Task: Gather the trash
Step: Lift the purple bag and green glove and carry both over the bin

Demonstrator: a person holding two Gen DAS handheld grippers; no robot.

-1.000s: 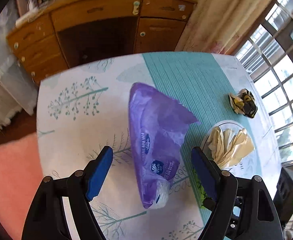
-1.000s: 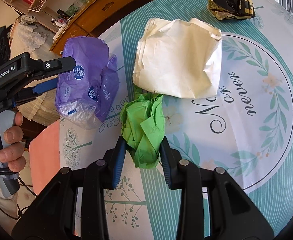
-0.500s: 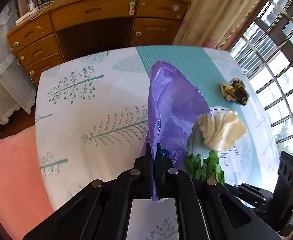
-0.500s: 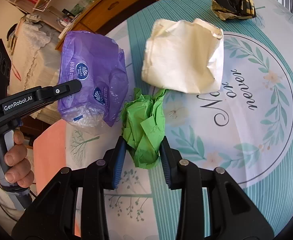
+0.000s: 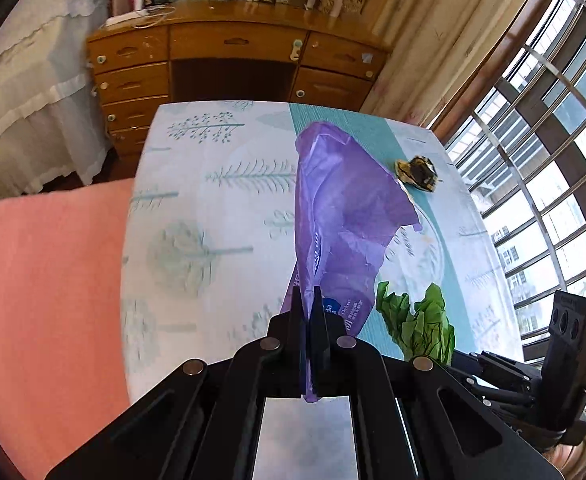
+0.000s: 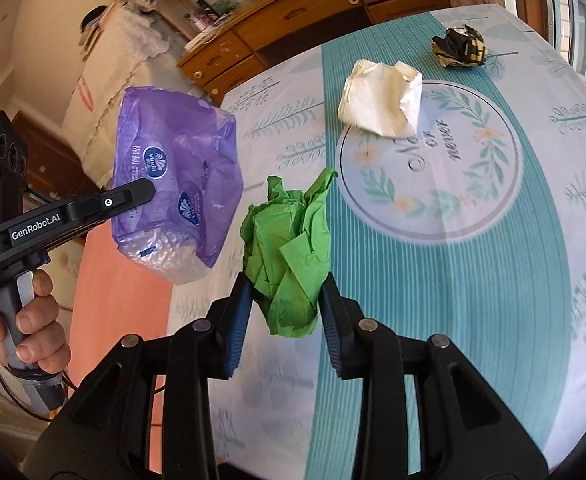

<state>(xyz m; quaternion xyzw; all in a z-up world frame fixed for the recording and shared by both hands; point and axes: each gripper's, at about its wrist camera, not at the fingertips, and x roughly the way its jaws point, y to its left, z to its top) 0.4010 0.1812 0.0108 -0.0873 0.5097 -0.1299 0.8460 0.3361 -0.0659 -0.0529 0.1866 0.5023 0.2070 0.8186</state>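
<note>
My left gripper [image 5: 306, 300] is shut on a purple plastic wrapper [image 5: 341, 216] and holds it up above the table; the wrapper [image 6: 177, 184] and the left gripper [image 6: 149, 190] also show in the right wrist view. My right gripper [image 6: 285, 292] is shut on a crumpled green paper [image 6: 289, 256] and holds it above the table; the paper also shows in the left wrist view [image 5: 417, 324]. A crumpled white paper [image 6: 381, 100] and a black-and-yellow wrapper [image 6: 459, 48] lie on the tablecloth farther off.
The table [image 6: 493, 260] has a teal and white patterned cloth. A wooden desk with drawers [image 5: 233, 64] stands beyond it. A barred window [image 5: 553, 160] is to the right. A pink surface [image 5: 45, 280] lies to the table's left.
Both grippers have risen from the table with their loads. The left gripper, open around the purple wrapper a second ago, closed on it and lifted it. The green paper left the cloth.
</note>
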